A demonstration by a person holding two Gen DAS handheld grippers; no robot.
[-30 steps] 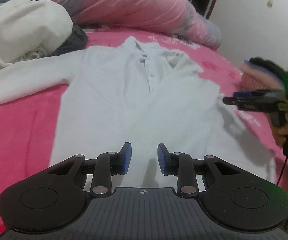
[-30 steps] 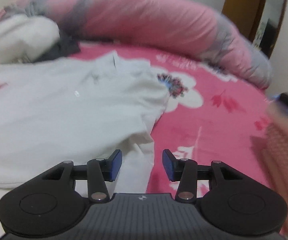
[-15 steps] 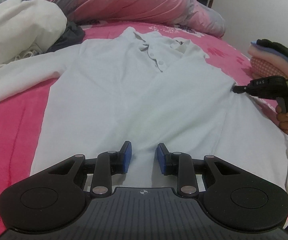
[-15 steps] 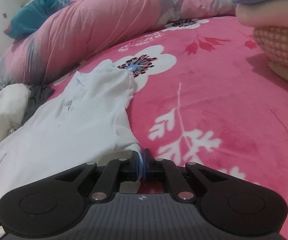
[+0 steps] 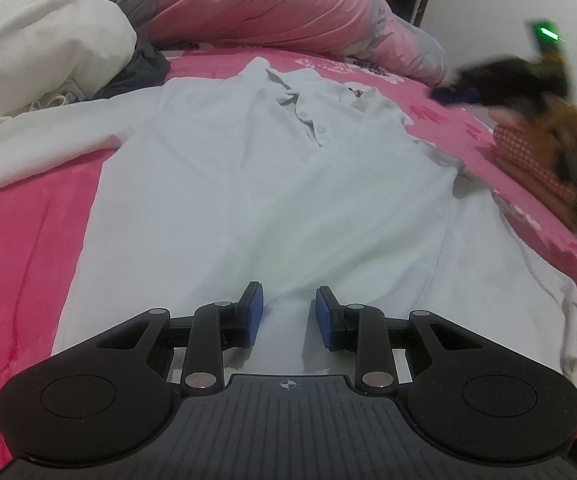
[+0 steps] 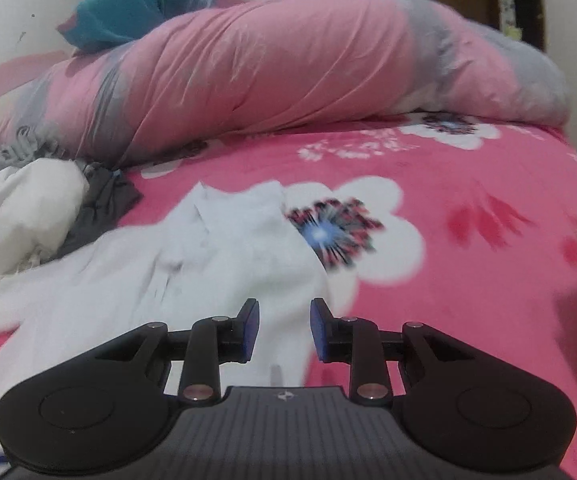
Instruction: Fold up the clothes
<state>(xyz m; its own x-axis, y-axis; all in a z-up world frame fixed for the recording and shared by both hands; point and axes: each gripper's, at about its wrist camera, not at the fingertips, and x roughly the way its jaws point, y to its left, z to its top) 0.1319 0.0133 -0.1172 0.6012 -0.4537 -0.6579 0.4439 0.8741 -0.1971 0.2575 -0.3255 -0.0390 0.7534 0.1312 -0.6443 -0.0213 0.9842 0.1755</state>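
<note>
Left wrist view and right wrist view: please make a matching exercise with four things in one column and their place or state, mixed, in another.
Things:
1. white collared shirt
2. cream bundled garment
3. long pink and grey bolster
4. left gripper

Places or states:
A. along the back of the bed
B. open, above the shirt hem
C. spread flat on the pink floral blanket
D. heaped left of the shirt

Pairs: 1-C, 2-D, 3-A, 4-B

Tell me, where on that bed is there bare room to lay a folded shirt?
The pink blanket is bare between the white shirt, the rolled quilt and the bed's right edge. A narrower strip lies below the shirt's long sleeve. The far left corner is crowded with a white bundle and dark clothes.
</note>
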